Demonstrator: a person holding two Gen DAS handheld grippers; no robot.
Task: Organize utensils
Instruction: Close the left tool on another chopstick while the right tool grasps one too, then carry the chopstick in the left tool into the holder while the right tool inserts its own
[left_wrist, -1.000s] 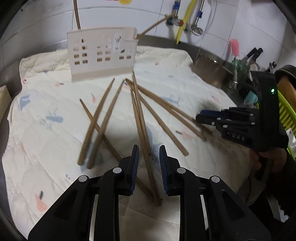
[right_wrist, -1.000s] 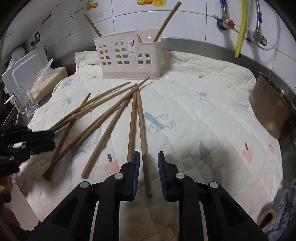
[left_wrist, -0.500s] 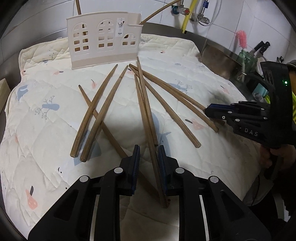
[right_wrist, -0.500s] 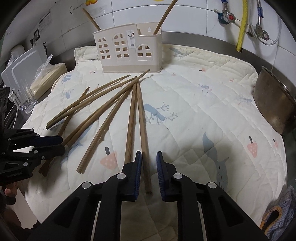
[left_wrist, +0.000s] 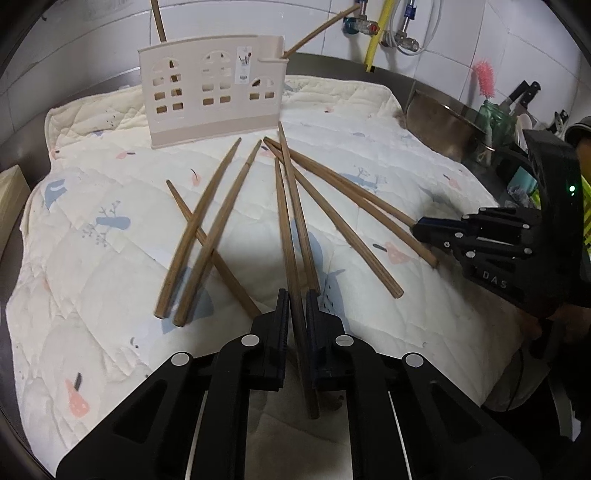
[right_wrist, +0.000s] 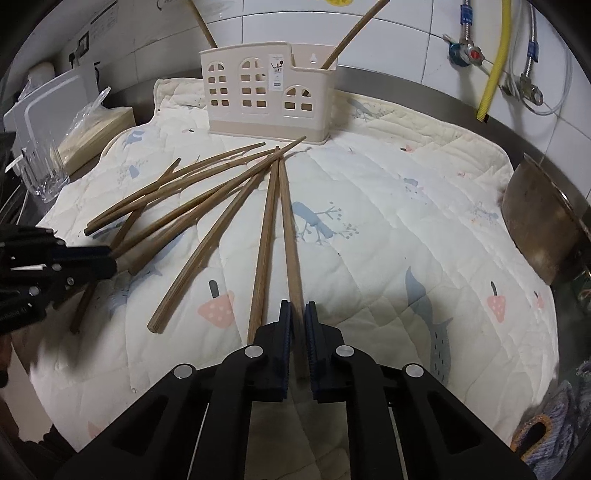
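Several wooden chopsticks lie fanned out on a quilted cloth, tips toward a beige utensil holder that also shows in the right wrist view with two chopsticks standing in it. My left gripper is shut on one chopstick near its thick end. My right gripper is shut on another chopstick near its thick end. Each gripper shows in the other's view, the right one and the left one.
A metal bowl leans at the cloth's right edge. A glass, a wrapped stack and a white board stand at the left. A jar with a pink brush and knives stand beyond the bowl. Tiled wall with pipes behind.
Both grippers have moved forward and down over the thick ends of chopsticks, and their jaws have closed from a wider gap onto one chopstick each.
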